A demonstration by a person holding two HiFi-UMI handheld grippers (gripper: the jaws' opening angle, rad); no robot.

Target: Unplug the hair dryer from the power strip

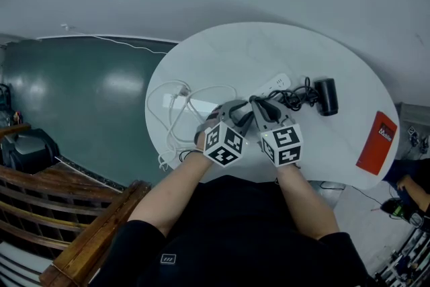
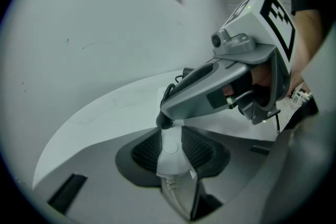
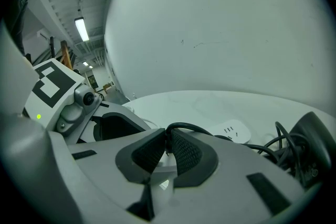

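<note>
Grip: left hand-held gripper (image 2: 172, 145) clamped on white power strip (image 1: 275, 83) end, right hand-held gripper (image 3: 168, 147) pinching black plug (image 2: 165, 122). Advice: hold strip steady, pull plug straight out, without twisting.

Your grey left tongs (image 1: 234, 106) and grey right tongs (image 1: 258, 103) have black ribbed pads (image 2: 147, 149). Each carries a white cube (image 1: 224, 142) patterned with black square markers. The oblong white plastic power strip (image 1: 275, 83) and its looped white cable (image 1: 176, 111) match the round white desk (image 1: 269, 50). The stubby black hair dryer (image 1: 326, 96) has a tangled black cord (image 1: 295, 96). The flat rectangular card (image 1: 377, 142) is red and the glossy floor (image 1: 80, 97) is dark green.
</note>
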